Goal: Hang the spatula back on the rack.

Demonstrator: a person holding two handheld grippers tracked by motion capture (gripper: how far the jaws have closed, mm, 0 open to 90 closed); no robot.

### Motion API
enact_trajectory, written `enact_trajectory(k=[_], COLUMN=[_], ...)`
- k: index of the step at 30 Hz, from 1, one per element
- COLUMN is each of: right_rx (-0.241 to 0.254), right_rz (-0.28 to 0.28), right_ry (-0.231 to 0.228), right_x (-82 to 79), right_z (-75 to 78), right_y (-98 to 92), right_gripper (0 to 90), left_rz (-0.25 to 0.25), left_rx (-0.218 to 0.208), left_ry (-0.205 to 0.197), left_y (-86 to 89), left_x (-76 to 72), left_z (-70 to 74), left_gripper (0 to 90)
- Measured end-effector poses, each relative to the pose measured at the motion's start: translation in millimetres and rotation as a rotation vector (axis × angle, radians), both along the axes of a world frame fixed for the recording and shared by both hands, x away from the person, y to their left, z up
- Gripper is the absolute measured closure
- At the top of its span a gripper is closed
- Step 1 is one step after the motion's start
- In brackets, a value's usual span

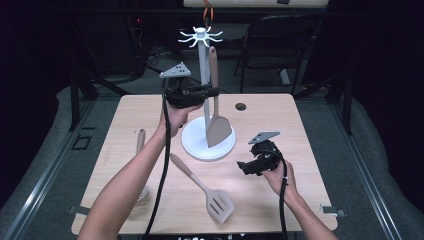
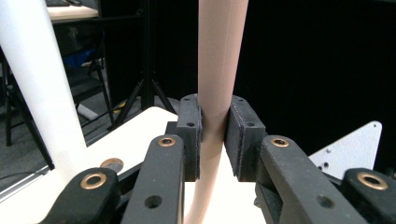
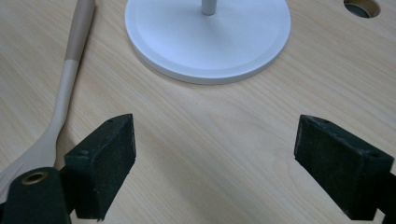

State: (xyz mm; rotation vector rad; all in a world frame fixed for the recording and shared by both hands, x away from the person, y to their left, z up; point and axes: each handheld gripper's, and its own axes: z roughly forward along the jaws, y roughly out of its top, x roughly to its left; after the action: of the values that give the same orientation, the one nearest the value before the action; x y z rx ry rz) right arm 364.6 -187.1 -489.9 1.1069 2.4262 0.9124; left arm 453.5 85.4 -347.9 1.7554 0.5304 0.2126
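A: Quick rundown, big to small?

B: Table (image 1: 280,107) w/ white hook stand (image 1: 202,75) near the back centre, its round base (image 3: 208,39) on the wood. Solid spatula (image 1: 216,107) is off the table, upright, blade by the base, handle top just under the hook ring. Slotted spatula (image 1: 207,192) lies flat up front; another utensil (image 1: 140,142) at the left.

A: Grippers?

B: Left gripper (image 1: 212,92) is clamped on the solid spatula's handle (image 2: 218,70), pads tight on both sides. Right gripper (image 1: 243,167) sits low by the base, jaws wide apart, nothing in them.

A: Step?

B: Looks like hanging it on the stand, mid-lift. Next prob needs the handle end raised to a hook, lined up w/ it, then let go.
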Motion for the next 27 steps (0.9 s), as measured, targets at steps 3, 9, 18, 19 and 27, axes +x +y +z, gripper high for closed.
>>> enact_trajectory(k=[3, 9, 18, 19, 27], right_rx=[0.003, -0.008, -0.009, -0.010, -0.009], right_rz=[0.001, 0.007, 0.008, 0.009, 0.010], right_ry=[0.002, 0.003, 0.001, 0.002, 0.002], right_x=[-0.3, -0.5, -0.7, -0.6, -0.7], right_z=[-0.1, 0.4, 0.4, 0.4, -0.1], right_y=[-0.1, -0.4, -0.2, -0.2, 0.2], right_gripper=[12.2, 12.2, 12.2, 12.2, 12.3], left_rz=[0.003, 0.006, 0.009, 0.010, 0.015], left_rx=[0.002, 0.006, -0.015, -0.015, -0.015], left_ry=[-0.003, -0.001, 0.007, 0.007, 0.014], left_y=[0.6, 1.1, 3.3, 3.5, 5.0], left_x=[2.0, 5.0, 8.6, 8.9, 12.1], left_z=[3.1, 6.8, 4.5, 4.3, 2.1], left_gripper=[76.7, 76.7, 76.7, 76.7, 76.6])
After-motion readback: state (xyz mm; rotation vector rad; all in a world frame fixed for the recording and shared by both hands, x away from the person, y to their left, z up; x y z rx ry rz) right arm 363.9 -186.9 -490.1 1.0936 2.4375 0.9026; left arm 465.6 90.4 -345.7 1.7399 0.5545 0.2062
